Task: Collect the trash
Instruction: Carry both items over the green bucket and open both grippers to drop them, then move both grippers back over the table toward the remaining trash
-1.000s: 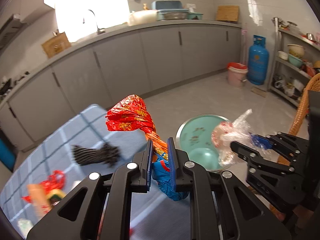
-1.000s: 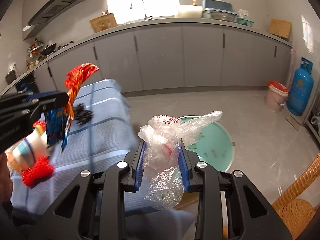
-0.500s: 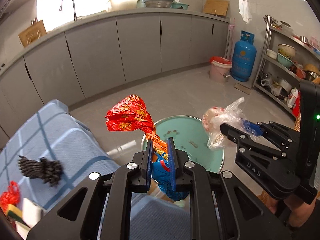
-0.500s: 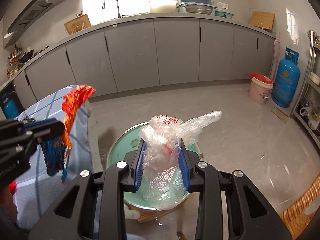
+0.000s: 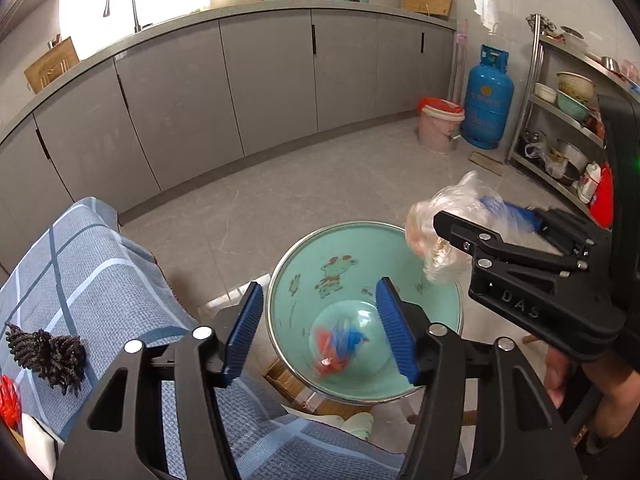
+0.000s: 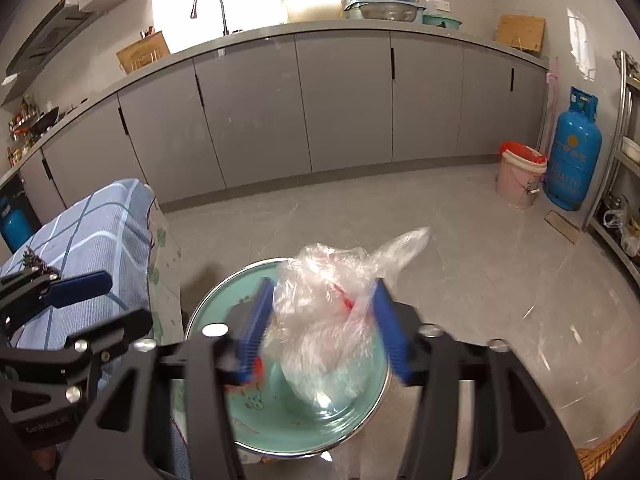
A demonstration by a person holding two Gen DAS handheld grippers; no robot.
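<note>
A teal basin (image 5: 304, 280) stands below both grippers; it also shows in the right wrist view (image 6: 256, 412). My left gripper (image 5: 320, 330) is open and empty above it. The red and blue wrapper (image 5: 340, 346) is blurred, low inside the basin. My right gripper (image 6: 320, 328) has its jaws spread wide over the basin. A clear plastic bag (image 6: 332, 308) sits between them; I cannot tell if it still touches the pads. From the left wrist view the bag (image 5: 444, 224) shows at the right gripper's tip (image 5: 476, 224).
A table with a blue checked cloth (image 5: 80, 268) lies to the left, with a dark tassel-like bundle (image 5: 48, 354) and a red item (image 5: 8, 402) on it. Grey cabinets (image 5: 260, 80) line the back. A pink bucket (image 5: 440, 126), a blue gas cylinder (image 5: 486, 98) and a metal shelf (image 5: 568, 120) stand right.
My left gripper opened and the red and blue wrapper dropped into the basin. My right gripper's jaws spread apart around the plastic bag. Both moved over the basin.
</note>
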